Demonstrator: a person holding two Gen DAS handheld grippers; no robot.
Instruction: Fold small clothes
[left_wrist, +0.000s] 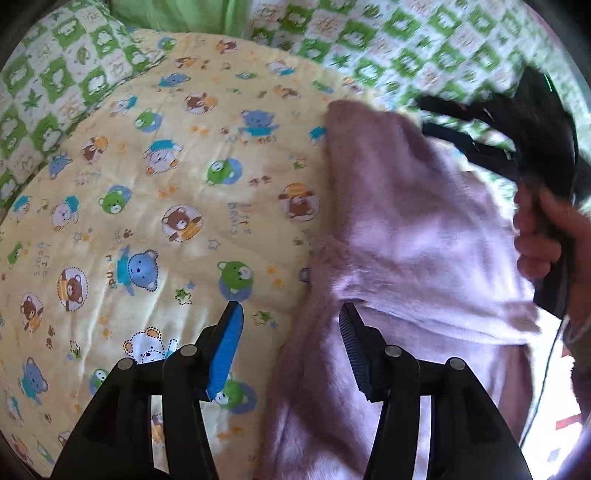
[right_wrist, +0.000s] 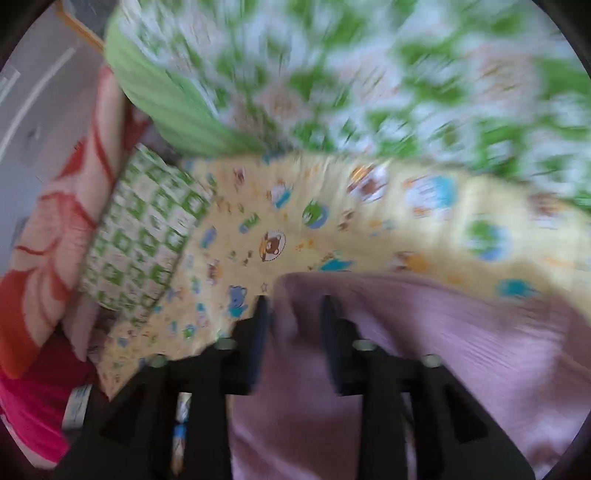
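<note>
- We see the left gripper (left_wrist: 291, 314) with jaws apart, straddling the near left edge of the lilac fleece garment (left_wrist: 406, 236); nothing is clamped.
- We see the right gripper (right_wrist: 295, 302), blurred, jaws partly apart over the garment's far corner; we cannot tell whether it grips.
- The garment lies on the right of the yellow bear-print quilt (left_wrist: 155, 192).

The fuzzy garment (left_wrist: 413, 236) is light purple all over. The blanket (left_wrist: 155, 192) under it is pale yellow with little bears on it — blue, green, brown and white ones. The quilt (left_wrist: 424, 48) has green and white squares. The left gripper (left_wrist: 291, 314) is black with blue pads (left_wrist: 227, 354).
</note>
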